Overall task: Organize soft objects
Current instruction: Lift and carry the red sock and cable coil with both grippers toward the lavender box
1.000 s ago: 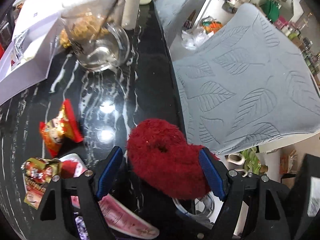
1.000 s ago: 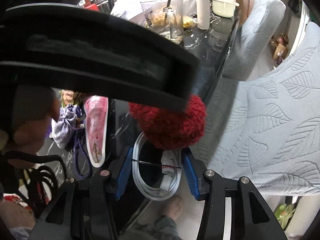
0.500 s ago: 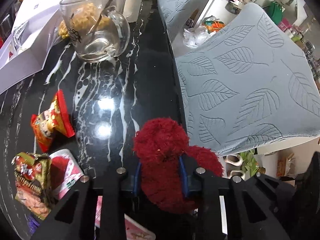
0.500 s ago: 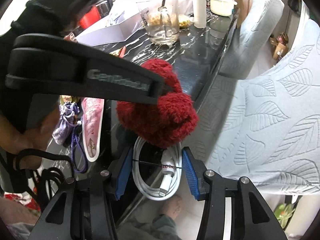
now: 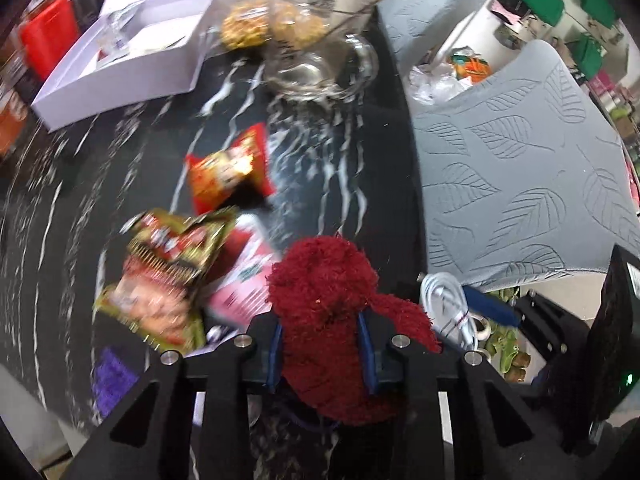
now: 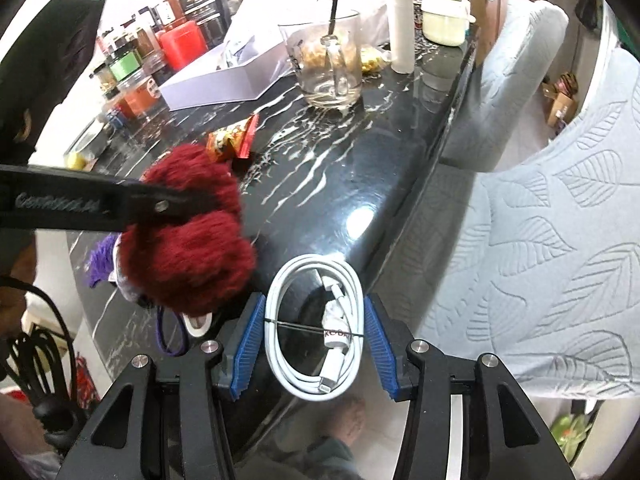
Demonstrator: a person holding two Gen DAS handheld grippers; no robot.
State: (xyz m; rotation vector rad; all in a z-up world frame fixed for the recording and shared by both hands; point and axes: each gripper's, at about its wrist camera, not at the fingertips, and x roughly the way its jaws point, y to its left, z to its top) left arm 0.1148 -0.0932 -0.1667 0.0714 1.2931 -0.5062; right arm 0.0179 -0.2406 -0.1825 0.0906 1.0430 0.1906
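Observation:
My left gripper (image 5: 323,350) is shut on a fuzzy dark red scrunchie (image 5: 332,312) and holds it above the black marble table (image 5: 352,184). The scrunchie (image 6: 188,240) and the left gripper's arm also show at the left of the right wrist view. My right gripper (image 6: 314,344) grips a coiled white cable (image 6: 316,324) between its blue pads at the table's near edge. The cable (image 5: 452,308) also shows at the right of the left wrist view.
Snack packets (image 5: 228,168) (image 5: 164,276) and a pink packet (image 5: 244,292) lie on the table. A glass mug (image 6: 328,64), a white box (image 6: 224,76), jars (image 6: 132,68) and a white cylinder (image 6: 402,32) stand further back. Grey leaf-patterned chairs (image 6: 560,240) stand on the right.
The left gripper closed on the red scrunchie, lifted it and carried it leftward over the snack packets. The right gripper still holds the cable in place.

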